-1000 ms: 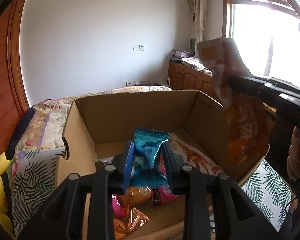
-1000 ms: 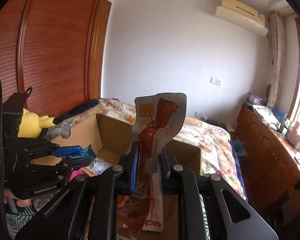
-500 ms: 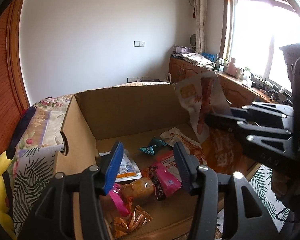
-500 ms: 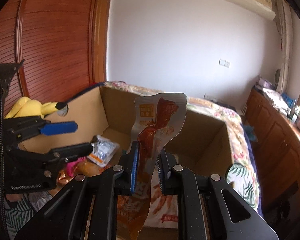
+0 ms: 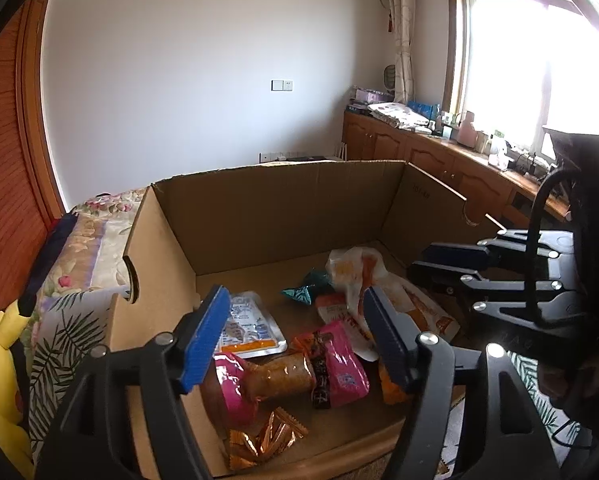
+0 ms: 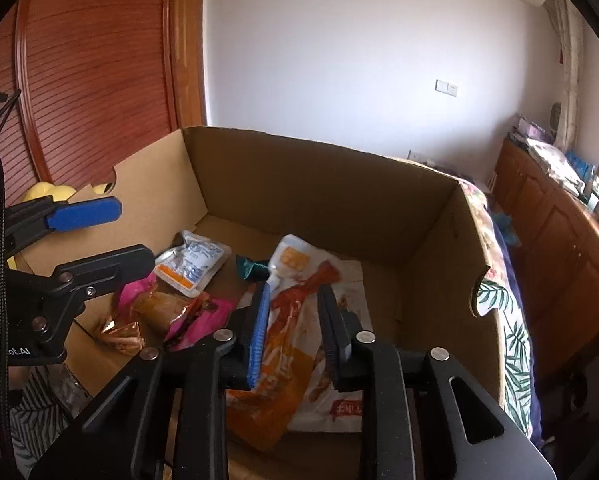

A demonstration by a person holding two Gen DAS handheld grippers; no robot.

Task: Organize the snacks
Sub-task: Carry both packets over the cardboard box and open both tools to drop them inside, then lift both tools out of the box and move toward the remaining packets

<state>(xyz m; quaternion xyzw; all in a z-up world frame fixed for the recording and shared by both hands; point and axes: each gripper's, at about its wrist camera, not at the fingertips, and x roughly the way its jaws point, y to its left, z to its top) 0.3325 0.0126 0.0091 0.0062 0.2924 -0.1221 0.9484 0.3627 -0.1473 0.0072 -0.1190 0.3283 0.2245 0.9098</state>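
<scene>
While both my hand-held grippers, left [image 5: 295, 330] and right [image 6: 293, 326], gape wide open holding nothing, the orange snack bag [image 6: 295, 344] lies in the cardboard box [image 6: 319, 176].

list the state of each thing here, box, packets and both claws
cardboard box: open-topped, holding snacks
left claw: open, empty
right claw: open, over the orange-and-white packet
orange-and-white packet: lying crumpled in the box
teal packet: lying on the box floor
silver pouch: lying flat
</scene>
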